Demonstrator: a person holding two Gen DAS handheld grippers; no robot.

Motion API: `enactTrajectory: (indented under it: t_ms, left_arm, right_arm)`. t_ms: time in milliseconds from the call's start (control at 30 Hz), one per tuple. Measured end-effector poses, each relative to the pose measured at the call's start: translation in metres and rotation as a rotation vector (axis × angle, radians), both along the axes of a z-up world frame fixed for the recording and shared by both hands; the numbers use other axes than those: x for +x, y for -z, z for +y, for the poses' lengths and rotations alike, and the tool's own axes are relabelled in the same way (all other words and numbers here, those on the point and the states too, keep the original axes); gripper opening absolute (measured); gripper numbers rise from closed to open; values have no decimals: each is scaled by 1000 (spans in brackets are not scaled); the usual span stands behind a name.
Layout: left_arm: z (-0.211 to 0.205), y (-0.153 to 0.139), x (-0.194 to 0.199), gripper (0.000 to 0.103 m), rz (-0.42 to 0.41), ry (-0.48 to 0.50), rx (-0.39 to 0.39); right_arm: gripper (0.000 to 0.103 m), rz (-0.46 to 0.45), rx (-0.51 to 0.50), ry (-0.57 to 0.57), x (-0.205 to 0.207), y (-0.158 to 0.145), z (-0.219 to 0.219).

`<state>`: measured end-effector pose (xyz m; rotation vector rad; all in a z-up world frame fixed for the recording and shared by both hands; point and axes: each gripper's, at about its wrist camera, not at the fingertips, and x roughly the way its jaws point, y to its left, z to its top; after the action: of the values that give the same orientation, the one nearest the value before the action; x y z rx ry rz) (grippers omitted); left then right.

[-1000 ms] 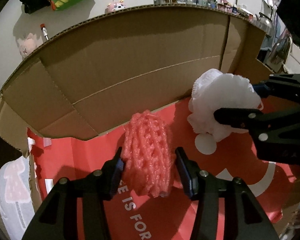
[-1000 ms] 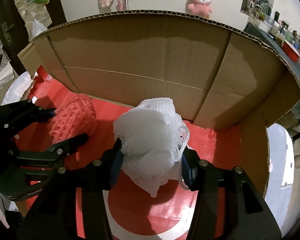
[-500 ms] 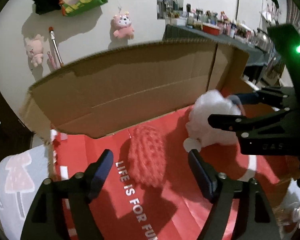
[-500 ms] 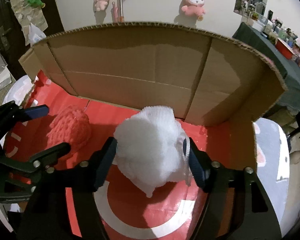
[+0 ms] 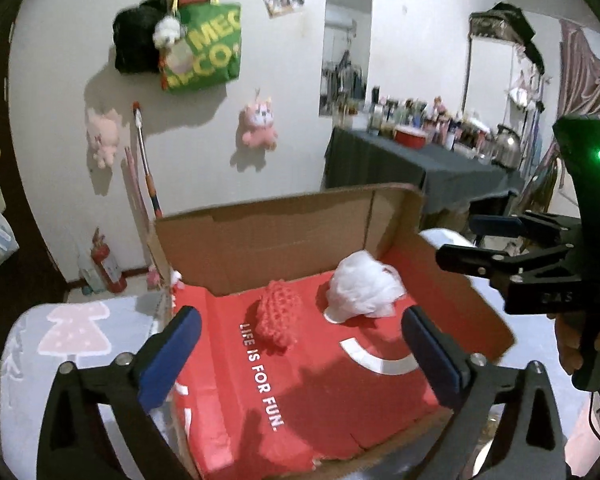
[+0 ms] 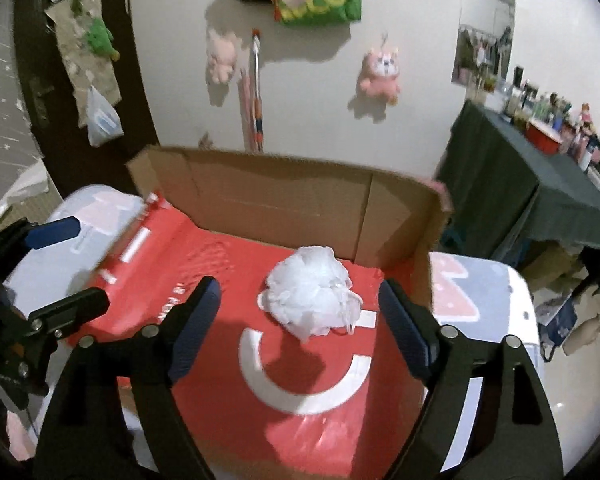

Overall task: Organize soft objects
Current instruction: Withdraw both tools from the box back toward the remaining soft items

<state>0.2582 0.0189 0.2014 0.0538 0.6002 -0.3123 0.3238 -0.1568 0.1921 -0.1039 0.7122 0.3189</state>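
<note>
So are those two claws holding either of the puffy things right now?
No, nothing is held. The left gripper and right gripper are both opening, clear of the red foam net and white foam net lying in the box.

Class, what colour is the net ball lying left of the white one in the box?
Red, seen best in the left wrist view.

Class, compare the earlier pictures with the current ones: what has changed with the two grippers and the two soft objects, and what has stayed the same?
Both grippers let go. The left gripper released the red foam net; the right gripper released the white foam net. Both have pulled back and up, jaws opening, nothing between the pads. The nets stay side by side on the red floor of the cardboard box.
</note>
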Motion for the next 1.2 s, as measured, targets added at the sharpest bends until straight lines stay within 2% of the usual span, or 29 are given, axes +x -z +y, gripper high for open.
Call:
enactTrajectory:
  t_ms: [267, 500, 600, 767, 1067, 1200]
  left_arm:
    - [5, -28, -75, 103, -129, -9, -36]
    - [12, -20, -135, 103, -179, -19, -94]
    - [11, -6, -161, 103, -209, -37, -86]
    - [11, 20, -196, 103, -219, -69, -131]
    - [1, 67, -235, 103, -249, -123, -119]
    - [-4, 88, -246, 103, -271, -153, -106]
  right_arm:
    - [89, -155, 22, -5, -91, -39, -14]
    - [94, -271, 45, 0, -170, -39, -25]
    - [94, -314, 49, 7, -200, -29, -28]
    - [94, -379, 45, 57, -242, -2, -31]
    - [94, -414, 46, 125, -290, 58, -36]
    - [94, -403, 48, 146, -299, 85, -34]
